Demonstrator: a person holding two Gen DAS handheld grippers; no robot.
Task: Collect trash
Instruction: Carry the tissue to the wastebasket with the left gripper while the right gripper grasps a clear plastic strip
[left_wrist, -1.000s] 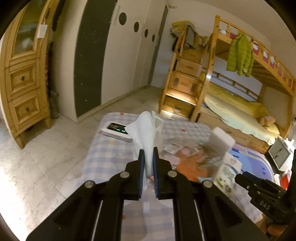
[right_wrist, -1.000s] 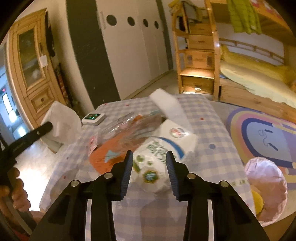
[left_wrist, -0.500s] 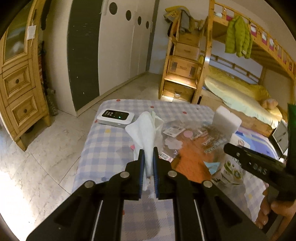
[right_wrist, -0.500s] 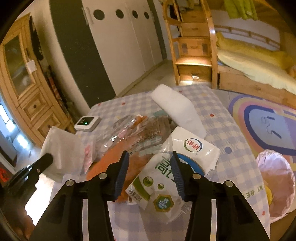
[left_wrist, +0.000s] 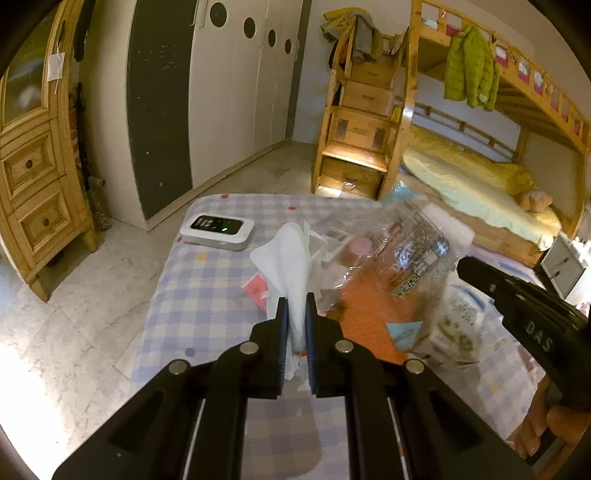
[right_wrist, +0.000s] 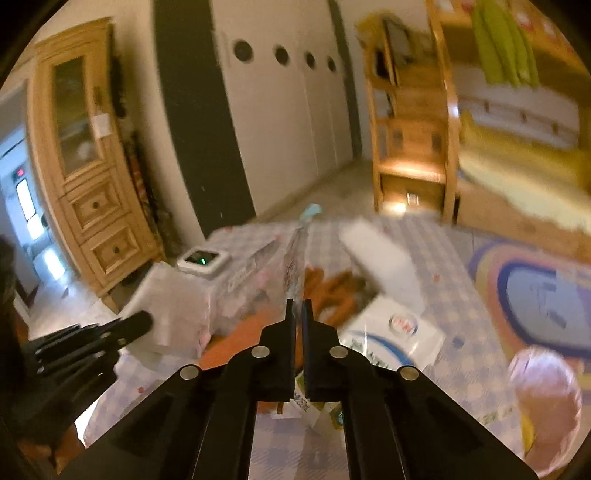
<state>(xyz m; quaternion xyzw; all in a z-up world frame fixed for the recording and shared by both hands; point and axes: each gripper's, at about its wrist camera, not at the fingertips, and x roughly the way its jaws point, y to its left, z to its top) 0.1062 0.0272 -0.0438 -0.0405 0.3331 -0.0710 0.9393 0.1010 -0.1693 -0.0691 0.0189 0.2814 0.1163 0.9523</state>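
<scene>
Covering the table is a blue-and-white checked cloth (left_wrist: 207, 288), and off its right edge on the floor stands a pink-lined waste bin (right_wrist: 546, 398), nearest the right gripper (right_wrist: 299, 308). That gripper is clamped on a clear crinkly printed plastic wrapper (left_wrist: 402, 258), lifted edge-on along its fingers above the table's middle. The left gripper (left_wrist: 295, 306), farther from the bin, pinches a crumpled white tissue (left_wrist: 290, 258) standing upright over the table's left half.

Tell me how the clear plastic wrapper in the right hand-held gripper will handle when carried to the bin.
The clear plastic wrapper probably stays light and floppy: it hangs crumpled from the right hand-held gripper. Being thin and glossy, it may slip from the narrow pinch. It likely sways, possibly brushing the milk carton below.
</scene>
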